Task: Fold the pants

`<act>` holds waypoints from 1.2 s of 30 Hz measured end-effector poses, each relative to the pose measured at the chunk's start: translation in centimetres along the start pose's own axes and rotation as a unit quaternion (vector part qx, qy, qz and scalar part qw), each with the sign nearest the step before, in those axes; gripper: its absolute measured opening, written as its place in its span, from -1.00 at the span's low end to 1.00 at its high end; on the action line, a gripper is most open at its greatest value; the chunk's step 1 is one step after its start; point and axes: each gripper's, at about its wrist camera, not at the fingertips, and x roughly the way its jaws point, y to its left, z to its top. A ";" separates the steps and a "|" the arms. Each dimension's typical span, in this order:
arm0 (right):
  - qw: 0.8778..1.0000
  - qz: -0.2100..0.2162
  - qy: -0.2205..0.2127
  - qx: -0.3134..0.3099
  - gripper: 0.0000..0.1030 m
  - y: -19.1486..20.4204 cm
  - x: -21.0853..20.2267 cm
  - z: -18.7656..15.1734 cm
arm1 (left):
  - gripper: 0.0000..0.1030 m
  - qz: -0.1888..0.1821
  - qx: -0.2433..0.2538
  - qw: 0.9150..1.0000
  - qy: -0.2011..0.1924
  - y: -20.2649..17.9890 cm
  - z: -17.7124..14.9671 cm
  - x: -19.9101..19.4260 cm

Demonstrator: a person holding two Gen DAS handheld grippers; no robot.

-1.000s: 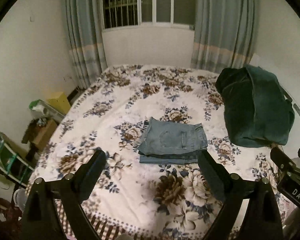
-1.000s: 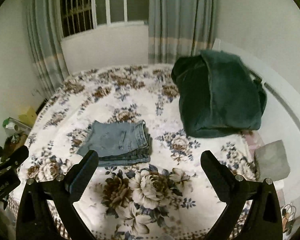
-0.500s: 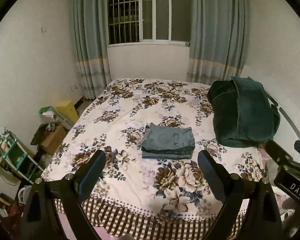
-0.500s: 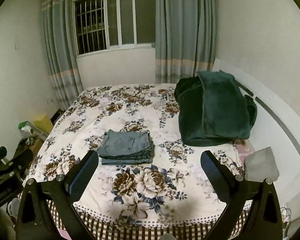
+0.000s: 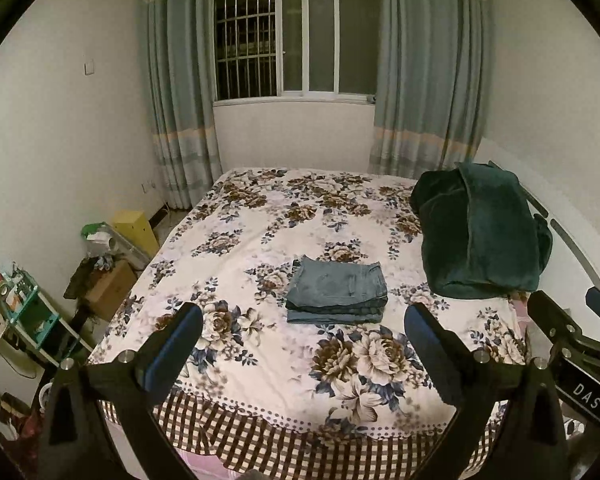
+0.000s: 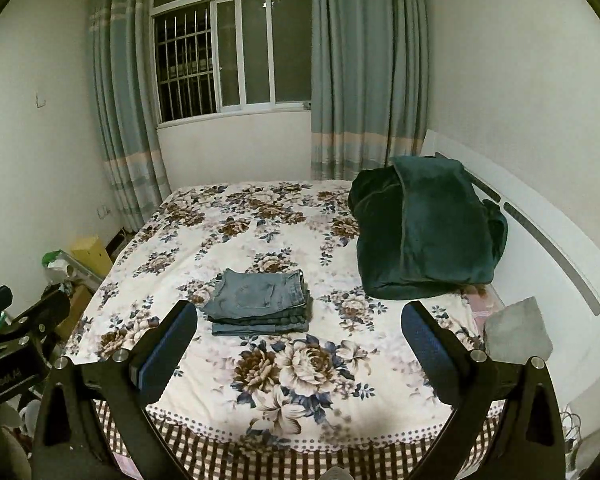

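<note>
The grey-blue jeans (image 5: 336,292) lie folded in a neat stack on the floral bedspread (image 5: 284,216), near the middle of the bed; they also show in the right wrist view (image 6: 260,302). My left gripper (image 5: 303,344) is open and empty, held back from the bed's near edge, well short of the jeans. My right gripper (image 6: 299,344) is open and empty too, at a similar distance. The right gripper's body (image 5: 572,352) shows at the right of the left wrist view; the left gripper's body (image 6: 16,332) shows at the left of the right wrist view.
A dark green blanket (image 5: 480,236) is heaped at the right side of the bed by the white headboard (image 6: 540,232). A grey pillow (image 6: 518,332) lies by it. Boxes and a shelf (image 5: 28,312) crowd the floor left of the bed. A curtained window (image 5: 292,40) is behind.
Both grippers have pulled back and up from the bed; the jeans look smaller and farther, and the whole bed and window have come into view. The jeans have not moved.
</note>
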 end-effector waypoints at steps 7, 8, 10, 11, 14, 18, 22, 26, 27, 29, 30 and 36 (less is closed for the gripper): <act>1.000 0.004 0.001 -0.006 1.00 0.2 0.3 0.2 | 1.00 0.000 0.005 1.000 -0.001 0.2 -0.3 -0.6; 1.000 0.005 0.002 -0.007 1.00 0.3 0.4 0.3 | 1.00 0.000 0.004 1.000 -0.002 0.2 -0.3 -0.6; 1.000 0.006 0.003 -0.006 1.00 0.2 0.3 0.2 | 1.00 0.001 0.005 1.000 -0.003 0.1 -0.2 -0.6; 1.000 0.007 0.003 -0.004 1.00 0.2 0.3 0.2 | 1.00 0.001 0.006 1.000 -0.003 0.1 -0.2 -0.6; 1.000 0.008 0.003 -0.002 1.00 0.0 0.4 0.2 | 1.00 0.002 0.006 1.000 -0.002 0.0 -0.2 -0.6; 1.000 0.009 0.005 -0.002 1.00 -0.1 0.6 0.2 | 1.00 -0.001 0.008 1.000 0.001 0.1 -0.3 -0.6; 1.000 0.011 0.006 -0.003 1.00 -0.1 0.6 0.1 | 1.00 -0.001 0.009 1.000 0.002 0.1 -0.3 -0.7; 1.000 0.012 0.007 -0.001 1.00 -0.1 0.4 0.0 | 1.00 -0.002 0.011 1.000 0.001 0.1 -0.3 -0.8; 1.000 0.012 0.007 -0.001 1.00 -0.1 0.4 0.0 | 1.00 -0.002 0.011 1.000 0.001 0.1 -0.3 -0.7; 1.000 0.012 0.007 -0.001 1.00 -0.1 0.4 0.0 | 1.00 -0.003 0.013 1.000 -0.001 0.2 -0.4 -0.9; 1.000 0.012 0.007 0.000 1.00 -0.1 0.4 0.0 | 1.00 -0.003 0.013 1.000 -0.001 0.2 -0.4 -0.9; 1.000 0.011 0.007 0.000 1.00 -0.2 0.4 -0.1 | 1.00 -0.001 0.015 1.000 -0.002 0.4 -0.3 -1.1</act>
